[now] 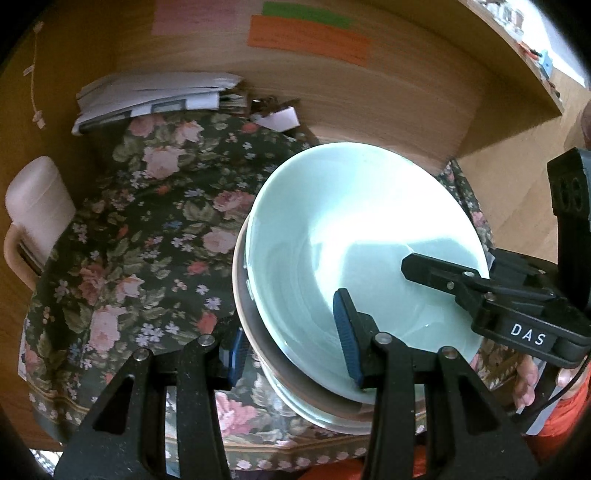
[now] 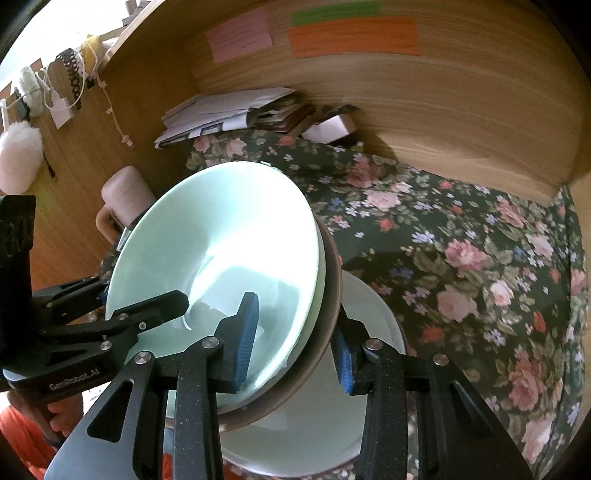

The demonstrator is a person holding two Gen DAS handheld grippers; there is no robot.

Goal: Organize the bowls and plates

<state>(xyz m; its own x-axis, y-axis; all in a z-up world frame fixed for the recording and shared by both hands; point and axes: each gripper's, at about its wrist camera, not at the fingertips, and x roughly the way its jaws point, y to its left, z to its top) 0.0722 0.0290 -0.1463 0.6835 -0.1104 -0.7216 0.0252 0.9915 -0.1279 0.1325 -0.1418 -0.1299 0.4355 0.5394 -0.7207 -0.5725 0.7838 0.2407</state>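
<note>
A pale green bowl (image 1: 354,229) (image 2: 221,236) is nested in a brown-rimmed bowl (image 1: 258,343) (image 2: 325,332). My left gripper (image 1: 291,349) is shut on the near left rim of this stack, one blue pad inside the green bowl and one outside the brown rim. On the opposite rim my right gripper (image 2: 295,350) is shut the same way. Each view shows the other gripper's inner finger (image 1: 436,271) (image 2: 155,306) lying in the bowl. Under the stack a pale plate (image 2: 317,424) (image 1: 317,413) shows. I cannot tell whether it touches the stack.
A dark floral cloth (image 1: 147,240) (image 2: 480,258) covers the table. Papers (image 1: 155,96) (image 2: 229,114) are piled at the back against a wooden wall with coloured notes (image 2: 351,35). A pale lidded jug (image 1: 37,206) (image 2: 125,195) stands at the left. A hand (image 1: 528,384) and an orange garment are at the near edge.
</note>
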